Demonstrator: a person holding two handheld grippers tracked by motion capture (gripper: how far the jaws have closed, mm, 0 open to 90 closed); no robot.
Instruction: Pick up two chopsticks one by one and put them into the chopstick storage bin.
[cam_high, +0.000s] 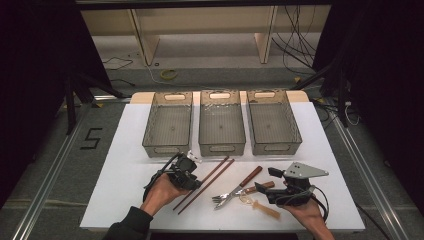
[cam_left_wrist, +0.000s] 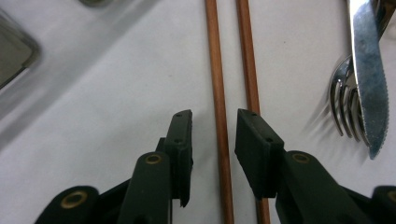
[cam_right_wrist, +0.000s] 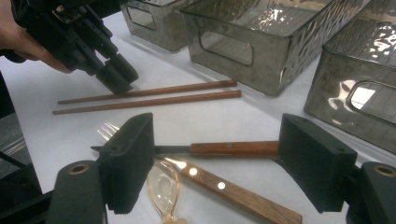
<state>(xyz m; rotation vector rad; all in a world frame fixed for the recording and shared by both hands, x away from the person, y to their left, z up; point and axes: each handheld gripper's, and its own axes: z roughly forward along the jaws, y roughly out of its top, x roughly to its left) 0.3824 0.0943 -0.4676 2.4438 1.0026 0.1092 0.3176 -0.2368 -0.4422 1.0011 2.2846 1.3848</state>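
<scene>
While left claw (cam_left_wrist: 214, 135) straddles one chopstick (cam_left_wrist: 218, 93), spread and low over desk (cam_high: 125, 175), you center that stick, keep its twin (cam_left_wrist: 247, 70) outside jaws, then squeeze. Right claw (cam_right_wrist: 215, 161) waits spread above knife (cam_right_wrist: 233, 149), near bins (cam_high: 221, 122).

left gripper (cam_left_wrist: 214, 140): jaws parted astride one chopstick (cam_left_wrist: 218, 93) | second chopstick (cam_left_wrist: 247, 70) beside | fork (cam_left_wrist: 344, 107), knife (cam_left_wrist: 369, 79) right
</scene>
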